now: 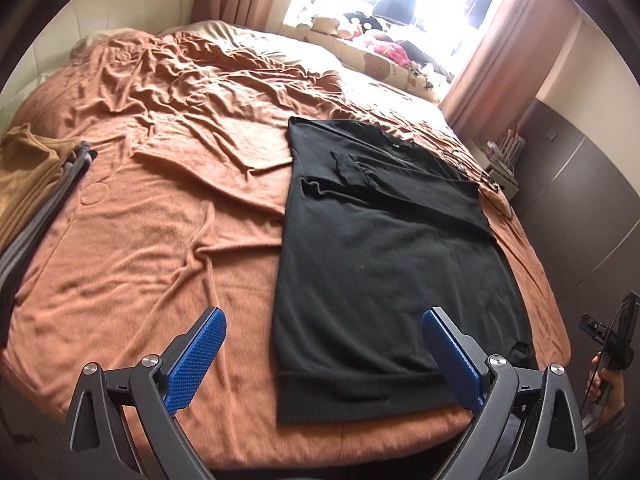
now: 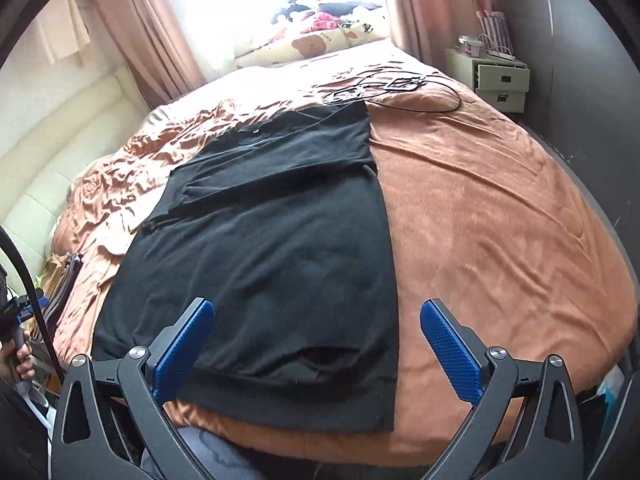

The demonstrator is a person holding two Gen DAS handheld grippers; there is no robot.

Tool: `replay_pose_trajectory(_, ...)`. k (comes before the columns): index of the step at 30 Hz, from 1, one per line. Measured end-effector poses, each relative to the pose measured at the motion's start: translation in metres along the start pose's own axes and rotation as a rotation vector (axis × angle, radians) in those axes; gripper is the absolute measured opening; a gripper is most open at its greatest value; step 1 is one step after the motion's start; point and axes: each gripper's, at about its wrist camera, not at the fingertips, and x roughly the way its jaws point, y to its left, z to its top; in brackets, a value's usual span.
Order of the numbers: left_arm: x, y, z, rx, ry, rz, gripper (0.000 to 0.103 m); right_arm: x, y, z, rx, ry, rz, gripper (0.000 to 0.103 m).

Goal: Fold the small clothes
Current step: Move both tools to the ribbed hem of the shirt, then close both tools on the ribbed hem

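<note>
A black T-shirt (image 1: pixel 384 256) lies flat on the orange bedspread (image 1: pixel 160 240), its sides folded in to a long rectangle, hem toward me and collar at the far end. My left gripper (image 1: pixel 324 332) hangs open above the hem's left part, blue pads wide apart, nothing between them. In the right wrist view the same black T-shirt (image 2: pixel 272 240) runs away from me. My right gripper (image 2: pixel 318 322) is open over the hem's right corner, holding nothing. The right gripper's body (image 1: pixel 612 340) and a hand show at the left view's right edge.
A stack of folded clothes (image 1: pixel 28 184), tan and grey, sits at the bed's left edge. Black cables (image 2: pixel 384 88) lie past the shirt's collar. Pillows and soft toys (image 1: pixel 384 40) line the window side. A white drawer unit (image 2: pixel 500 80) stands beside the bed.
</note>
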Motion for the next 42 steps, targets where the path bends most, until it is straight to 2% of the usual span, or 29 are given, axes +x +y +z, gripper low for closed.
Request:
replay_pose_trajectory(6, -0.010, 0.007, -0.024, -0.014, 0.001, -0.014, 0.099, -0.015, -0.004, -0.025, 0.003, -0.020, -0.007, 0.103)
replay_pose_trajectory(9, -0.010, 0.013, -0.036, -0.030, 0.007, -0.022, 0.097, -0.018, -0.010, -0.033, 0.022, -0.023, 0.002, 0.095)
replay_pose_trajectory(13, -0.004, 0.019, -0.050, -0.047, 0.034, -0.044, 0.086, -0.014, -0.017, -0.043, 0.035, 0.000, 0.008, 0.087)
replay_pose_trajectory(19, 0.012, 0.030, -0.066, -0.091, 0.066, -0.059, 0.073, -0.005, -0.028, -0.053, 0.066, 0.015, 0.024, 0.086)
replay_pose_trajectory(29, 0.047, 0.042, -0.072, -0.126, 0.137, -0.066, 0.062, 0.028, -0.036, -0.059, 0.109, 0.069, 0.039, 0.079)
replay_pose_trajectory(35, 0.065, 0.044, -0.076, -0.147, 0.188, -0.100, 0.054, 0.051, -0.045, -0.063, 0.146, 0.114, 0.038, 0.077)
replay_pose_trajectory(37, 0.072, 0.045, -0.077, -0.152, 0.197, -0.102, 0.052, 0.058, -0.048, -0.065, 0.167, 0.134, 0.058, 0.071)
replay_pose_trajectory(42, 0.088, 0.048, -0.076, -0.164, 0.221, -0.104, 0.048, 0.071, -0.053, -0.066, 0.209, 0.155, 0.106, 0.069)
